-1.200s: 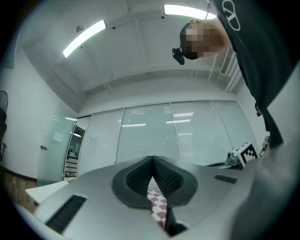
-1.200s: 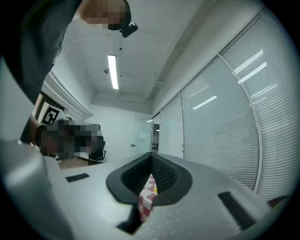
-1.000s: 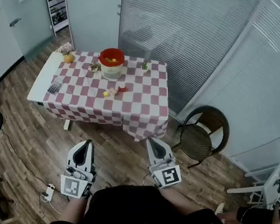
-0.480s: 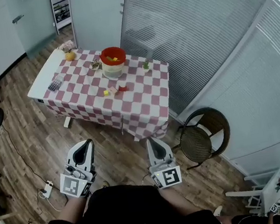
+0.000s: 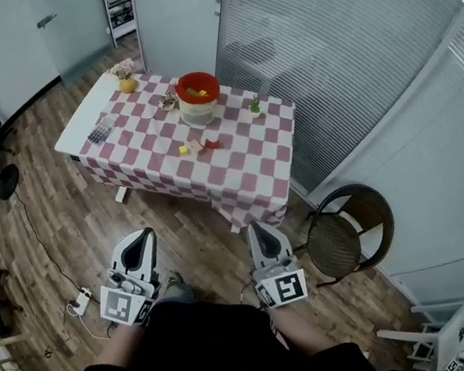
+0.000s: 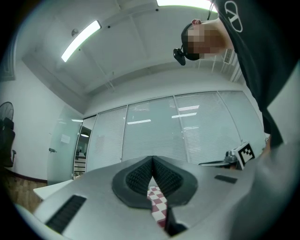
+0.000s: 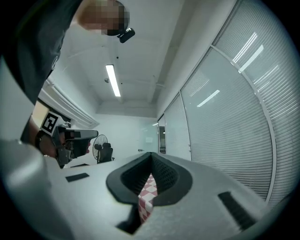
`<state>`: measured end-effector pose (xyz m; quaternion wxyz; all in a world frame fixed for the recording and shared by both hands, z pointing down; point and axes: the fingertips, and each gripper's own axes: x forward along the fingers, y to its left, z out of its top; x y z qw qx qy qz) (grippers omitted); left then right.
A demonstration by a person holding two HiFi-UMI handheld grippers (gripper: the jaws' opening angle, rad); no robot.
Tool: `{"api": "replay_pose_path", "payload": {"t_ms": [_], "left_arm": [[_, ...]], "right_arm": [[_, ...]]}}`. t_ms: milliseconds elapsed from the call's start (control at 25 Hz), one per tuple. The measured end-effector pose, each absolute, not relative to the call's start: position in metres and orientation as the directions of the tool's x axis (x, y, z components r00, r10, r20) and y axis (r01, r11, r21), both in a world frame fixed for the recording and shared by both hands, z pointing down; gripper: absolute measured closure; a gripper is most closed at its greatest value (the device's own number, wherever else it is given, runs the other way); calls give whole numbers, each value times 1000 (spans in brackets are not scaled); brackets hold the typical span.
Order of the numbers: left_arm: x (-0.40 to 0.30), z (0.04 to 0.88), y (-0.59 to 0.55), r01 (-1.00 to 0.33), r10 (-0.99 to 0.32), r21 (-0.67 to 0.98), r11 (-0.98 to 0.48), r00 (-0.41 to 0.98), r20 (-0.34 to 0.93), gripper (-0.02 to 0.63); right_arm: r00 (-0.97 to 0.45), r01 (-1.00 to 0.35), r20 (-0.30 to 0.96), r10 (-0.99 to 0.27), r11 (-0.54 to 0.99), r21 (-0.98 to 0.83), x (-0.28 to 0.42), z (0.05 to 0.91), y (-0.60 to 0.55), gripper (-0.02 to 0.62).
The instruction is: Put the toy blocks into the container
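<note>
Currently, in the head view, I hold the left gripper (image 5: 144, 235) and the right gripper (image 5: 256, 227) low and close to my body, side by side and aimed toward the far table (image 5: 245, 189). I judge this a carrying posture for the approach: both are well apart from the work. The toy blocks (image 5: 196, 147) lie loose on the checked cloth, near the table's middle. The container (image 5: 198, 98), red-rimmed over a pale body, stands just beyond them toward the far edge and already shows some coloured pieces inside. A round-seated chair (image 5: 343, 237) stands to the right of the table.

In the left gripper view, the jaws are pressed together at the tips with nothing between them. Only a strip of the checked cloth shows through the gap behind the pads.

In the right gripper view, the jaws are likewise clenched and empty, with the same cloth visible through the gap.

Writing: I read no words anywhere. The marker cubes carry black-and-white square patterns only, and the dark shirt (image 5: 204, 356) bears a white oval emblem without lettering.
</note>
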<state>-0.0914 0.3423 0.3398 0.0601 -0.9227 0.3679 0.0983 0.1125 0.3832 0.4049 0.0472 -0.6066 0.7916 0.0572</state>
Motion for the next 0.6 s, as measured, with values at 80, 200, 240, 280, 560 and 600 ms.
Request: {"api": "replay_pose_path", "payload": {"t_ms": [80,200,240,280,560,600], "left_arm": [[-89,351,331,-687,-668,-37,-726,716,-200,600],[-87,360,301,-684,-667,-30,-729,719,-196,600],[-85,359,288,-686,-667,-28,-728,716,-208,600],[-85,360,275,-684,-664,-25,-729,716,-215,600],[-83,362,154,-616,-598,-7,-788,767,-235,600],[-83,365,136,-605,-589,-4,-796,777,-222,600]], "right_arm": [[-259,-966,-146,-955,257,31,118,409,370,591],[-258,-966,-137,-957,256,26,124,417,341,591],[-256,-967,-134,-957,255,27,124,419,330,591],[-255,-967,-132,-958,253,33,124,420,318,591],[-214,-975,-112,-970,206,78,117,417,210,591],[-205,-977,-108,-973,196,85,116,416,195,591]]}}
